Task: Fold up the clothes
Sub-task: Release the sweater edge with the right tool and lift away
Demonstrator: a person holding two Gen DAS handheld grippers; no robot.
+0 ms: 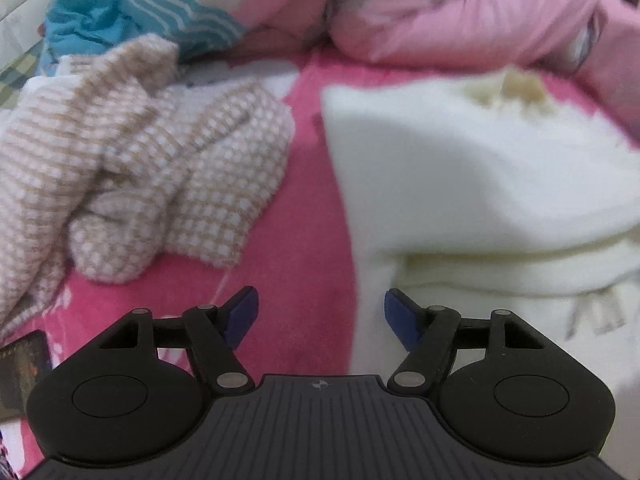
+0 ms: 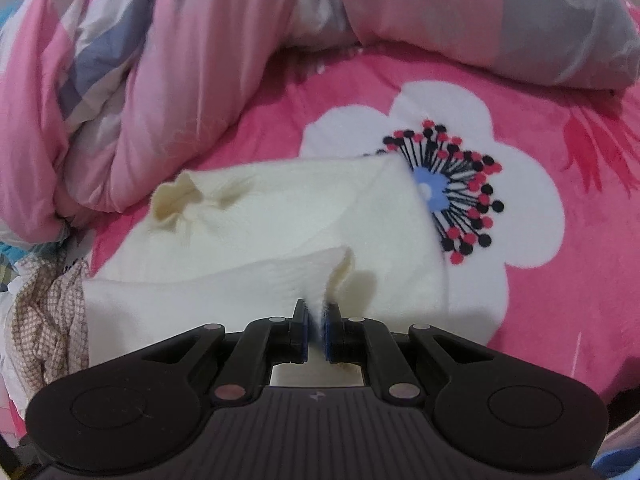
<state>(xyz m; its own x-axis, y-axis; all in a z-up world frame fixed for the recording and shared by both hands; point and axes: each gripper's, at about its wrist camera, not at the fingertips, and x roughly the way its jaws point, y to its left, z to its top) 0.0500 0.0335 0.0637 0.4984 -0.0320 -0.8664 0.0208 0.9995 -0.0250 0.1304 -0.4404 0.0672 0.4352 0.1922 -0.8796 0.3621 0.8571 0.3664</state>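
Observation:
A cream-white fleece garment point(image 2: 256, 224) lies on the pink flowered bedspread point(image 2: 560, 320). My right gripper point(image 2: 316, 320) is shut on a raised fold of that garment, the cloth pinched between its blue pads. In the left wrist view the same cream garment point(image 1: 480, 184) fills the right side, blurred. My left gripper point(image 1: 321, 312) hangs open above the bedspread point(image 1: 304, 208) beside the garment's left edge, with no cloth between its blue pads point(image 1: 244, 312).
A beige-and-white checked garment point(image 1: 132, 168) lies crumpled at the left, with a teal striped cloth point(image 1: 132, 12) behind it. A bunched pink and grey quilt point(image 2: 168, 60) runs along the back. A dark flat object point(image 1: 24, 364) sits at the lower left.

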